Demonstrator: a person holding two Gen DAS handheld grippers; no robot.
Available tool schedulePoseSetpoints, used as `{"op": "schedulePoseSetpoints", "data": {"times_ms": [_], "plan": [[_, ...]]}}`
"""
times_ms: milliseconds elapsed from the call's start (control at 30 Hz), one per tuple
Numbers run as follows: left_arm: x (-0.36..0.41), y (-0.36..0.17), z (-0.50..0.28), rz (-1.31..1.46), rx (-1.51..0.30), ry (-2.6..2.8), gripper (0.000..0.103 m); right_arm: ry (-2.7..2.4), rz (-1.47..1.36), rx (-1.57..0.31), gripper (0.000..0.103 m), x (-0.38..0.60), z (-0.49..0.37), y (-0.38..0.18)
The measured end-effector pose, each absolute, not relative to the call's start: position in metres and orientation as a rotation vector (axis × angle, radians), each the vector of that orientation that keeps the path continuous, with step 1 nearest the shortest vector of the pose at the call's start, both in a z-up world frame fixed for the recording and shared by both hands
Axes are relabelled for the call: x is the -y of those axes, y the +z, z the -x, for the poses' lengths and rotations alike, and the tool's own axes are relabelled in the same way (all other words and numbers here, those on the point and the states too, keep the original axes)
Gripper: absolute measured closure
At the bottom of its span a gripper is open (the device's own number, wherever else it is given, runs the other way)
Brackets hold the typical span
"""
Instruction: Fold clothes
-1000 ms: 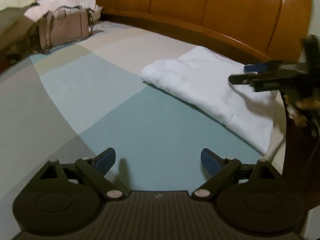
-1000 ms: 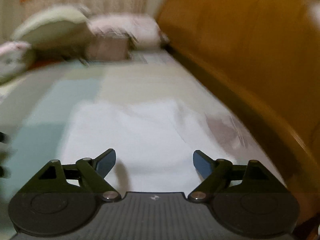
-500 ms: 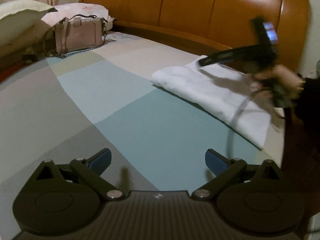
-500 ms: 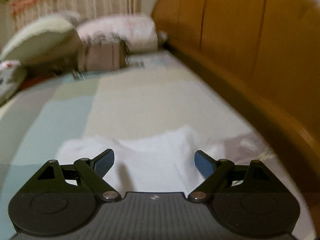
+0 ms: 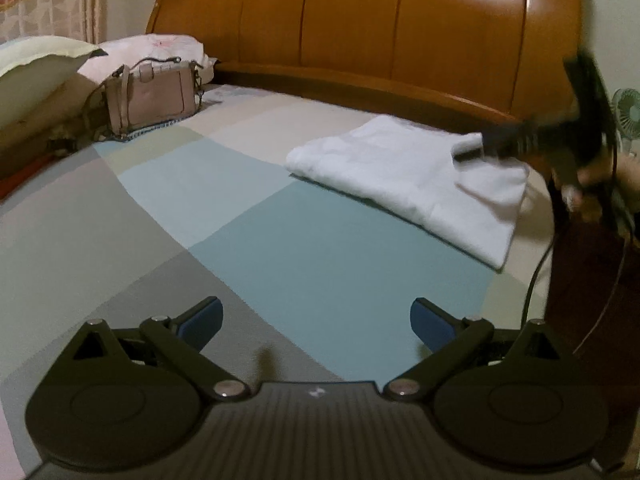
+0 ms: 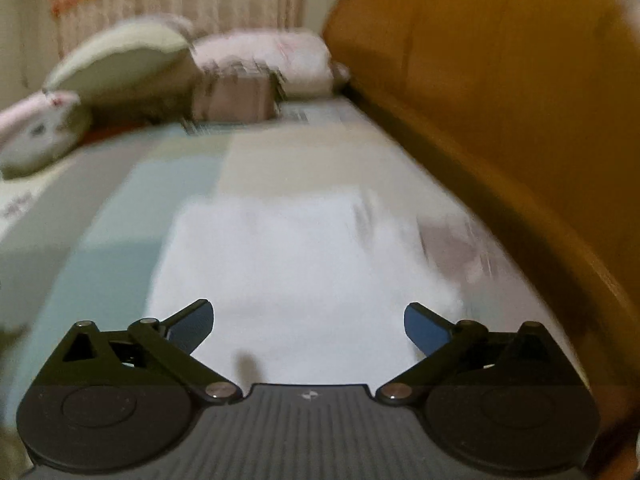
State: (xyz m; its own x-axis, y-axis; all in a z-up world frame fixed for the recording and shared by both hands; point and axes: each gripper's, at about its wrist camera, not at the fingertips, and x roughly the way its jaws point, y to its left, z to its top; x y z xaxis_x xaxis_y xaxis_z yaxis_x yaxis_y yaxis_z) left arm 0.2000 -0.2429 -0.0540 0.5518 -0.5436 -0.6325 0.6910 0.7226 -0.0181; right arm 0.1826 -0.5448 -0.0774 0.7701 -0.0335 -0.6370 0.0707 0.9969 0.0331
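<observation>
A folded white garment (image 5: 404, 176) lies on the patchwork bedspread (image 5: 200, 208) near the wooden headboard. My left gripper (image 5: 316, 322) hangs open above the teal patch, well short of the garment, with nothing between its blue pads. In the left wrist view my right gripper (image 5: 472, 148) appears blurred over the garment's right end, a hand behind it. The right wrist view shows that gripper (image 6: 308, 324) just above the white garment (image 6: 288, 280). Its jaws are opening wide and no cloth sits between the pads.
A pink handbag (image 5: 150, 98) stands at the far left by pillows (image 5: 40, 68). The curved wooden headboard (image 5: 360, 28) runs along the back. A black cable (image 5: 538, 276) trails off the bed's right edge. A small fan (image 5: 628, 114) stands beyond it.
My right gripper swung up over the garment, then came back down onto its right end, its jaws spreading wider. The left gripper drifted, bringing more of the headboard and handbag into view.
</observation>
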Motion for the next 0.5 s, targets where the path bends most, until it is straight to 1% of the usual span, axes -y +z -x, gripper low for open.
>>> {"op": "schedulePoseSetpoints", "data": {"times_ms": [67,133,267,333,400,500], "plan": [[0.242,-0.051,-0.194,-0.244,-0.642,-0.741,0.002,-0.087,-0.063,-0.736,0.000,0.547,-0.170,-0.090],[0.242,-0.049,-0.188,-0.256,-0.630,-0.735,0.002,-0.131,-0.039,-0.736,0.000,0.544,-0.154,-0.090],[0.241,-0.044,-0.181,-0.274,-0.634,-0.733,0.002,-0.106,-0.022,-0.630,0.000,0.523,-0.134,-0.070],[0.241,-0.042,-0.178,-0.273,-0.648,-0.739,0.002,-0.066,-0.027,-0.608,0.000,0.509,-0.136,-0.068],[0.240,-0.042,-0.175,-0.267,-0.662,-0.734,0.002,-0.033,-0.017,-0.624,0.000,0.495,-0.143,-0.076],[0.238,-0.043,-0.171,-0.259,-0.682,-0.728,0.002,-0.029,0.007,-0.700,0.000,0.490,-0.145,-0.096]]}}
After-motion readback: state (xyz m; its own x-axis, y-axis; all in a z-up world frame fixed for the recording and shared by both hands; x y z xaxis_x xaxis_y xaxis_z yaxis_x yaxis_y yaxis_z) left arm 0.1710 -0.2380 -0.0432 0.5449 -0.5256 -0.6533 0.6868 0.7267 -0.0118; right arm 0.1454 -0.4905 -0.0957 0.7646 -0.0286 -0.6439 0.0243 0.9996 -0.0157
